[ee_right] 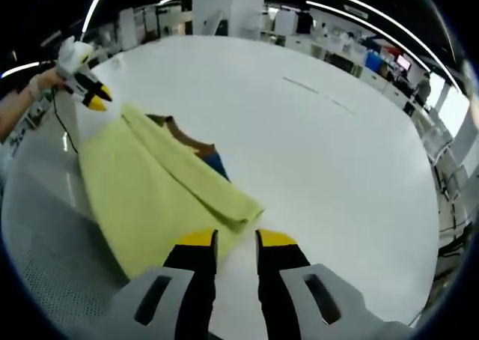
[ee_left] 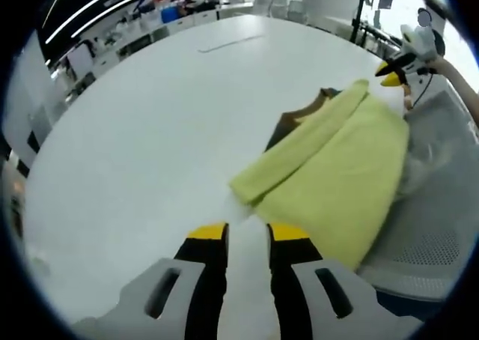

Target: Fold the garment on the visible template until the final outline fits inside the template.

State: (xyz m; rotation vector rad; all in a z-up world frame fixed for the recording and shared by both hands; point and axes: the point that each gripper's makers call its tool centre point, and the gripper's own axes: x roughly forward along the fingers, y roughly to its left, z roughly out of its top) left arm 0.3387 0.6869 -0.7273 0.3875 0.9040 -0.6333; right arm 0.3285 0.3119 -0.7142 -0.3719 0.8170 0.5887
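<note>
The yellow fabric garment [ee_left: 337,171], folded over once, lies near the white round worktop's [ee_left: 150,145] edge; in the left gripper view the left gripper [ee_left: 247,235] hovers spread, empty, by its corner. In the right gripper view the right gripper [ee_right: 236,241], likewise spread, faces the opposite corner. Soft, light, limp: pinch corners.

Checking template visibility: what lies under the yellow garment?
A dark brown and blue patch peeks out from under the yellow garment on the white table. Its extent is covered, so whether it is the template is unclear.
</note>
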